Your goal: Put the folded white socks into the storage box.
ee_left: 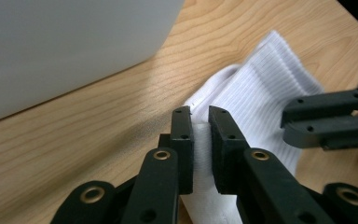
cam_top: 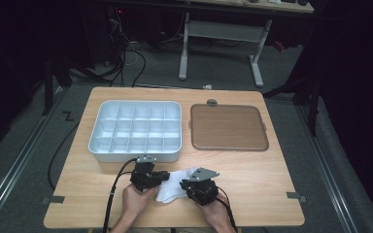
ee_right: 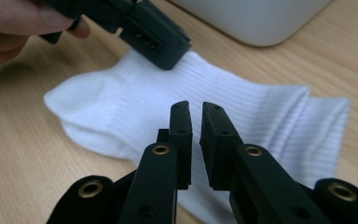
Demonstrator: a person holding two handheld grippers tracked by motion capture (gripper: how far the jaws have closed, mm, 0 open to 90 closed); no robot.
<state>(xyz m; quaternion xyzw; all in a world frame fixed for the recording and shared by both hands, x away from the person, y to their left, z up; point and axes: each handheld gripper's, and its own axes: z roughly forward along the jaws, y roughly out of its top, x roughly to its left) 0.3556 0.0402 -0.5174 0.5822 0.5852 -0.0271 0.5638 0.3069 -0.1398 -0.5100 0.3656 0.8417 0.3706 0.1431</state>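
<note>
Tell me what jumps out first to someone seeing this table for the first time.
A white sock lies at the table's near edge, pinched between two black grippers: the left gripper has shut on a fold of it, and the right gripper is shut on it too. Behind sit a white compartment tray at the left and a flat brown tray at the right.

1. A white sock (cam_top: 175, 187) lies near the front edge of the wooden table (cam_top: 252, 174); the left gripper (cam_top: 161, 176) is at its left end, the right gripper (cam_top: 190, 185) at its right.
2. A white compartment tray (cam_top: 135, 130) sits behind them; a brown tray (cam_top: 228, 127) lies just beside it on the right.
3. Both hands come in from the front edge.
</note>
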